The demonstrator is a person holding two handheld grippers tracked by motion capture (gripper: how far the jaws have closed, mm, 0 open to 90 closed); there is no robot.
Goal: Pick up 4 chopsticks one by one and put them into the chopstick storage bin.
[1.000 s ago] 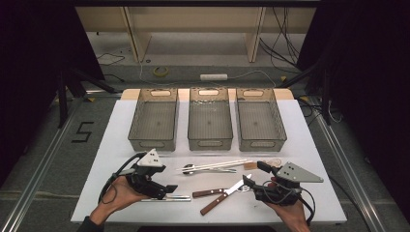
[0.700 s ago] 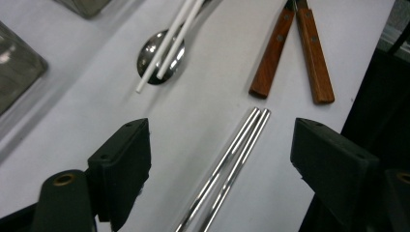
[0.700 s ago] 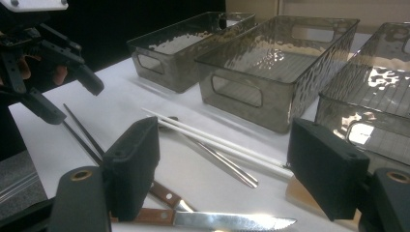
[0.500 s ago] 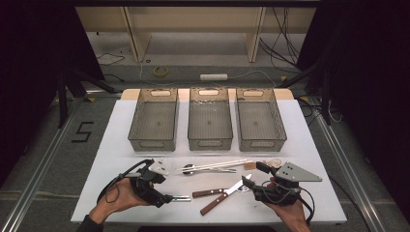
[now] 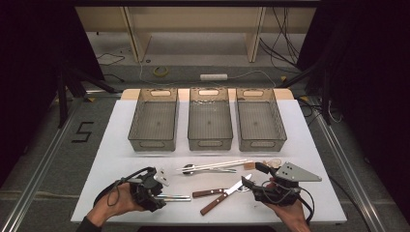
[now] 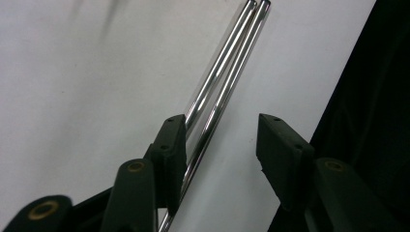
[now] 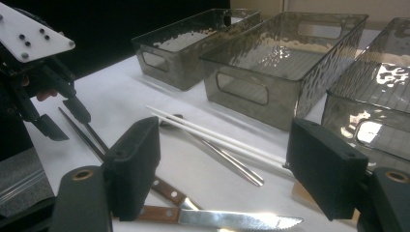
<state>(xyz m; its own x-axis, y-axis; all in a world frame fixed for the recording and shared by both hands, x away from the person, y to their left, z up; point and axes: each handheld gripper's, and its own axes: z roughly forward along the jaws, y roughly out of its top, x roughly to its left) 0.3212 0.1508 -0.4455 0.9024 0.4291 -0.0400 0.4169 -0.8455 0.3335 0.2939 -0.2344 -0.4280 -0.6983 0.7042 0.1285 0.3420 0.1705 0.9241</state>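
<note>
White tbl (image 5: 121, 145) (dark rm around).

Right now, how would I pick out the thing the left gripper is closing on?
Start at the white table and go to its near left edge, by the left gripper. Between its closing jaws lie the metal chopsticks: two thin mirror-bright rods side by side, unlike the white chopsticks farther back.

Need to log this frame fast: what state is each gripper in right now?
Left gripper: open, jaws just been closing around the metal chopsticks, not yet clamped.
Right gripper: open, holding nothing.
</note>
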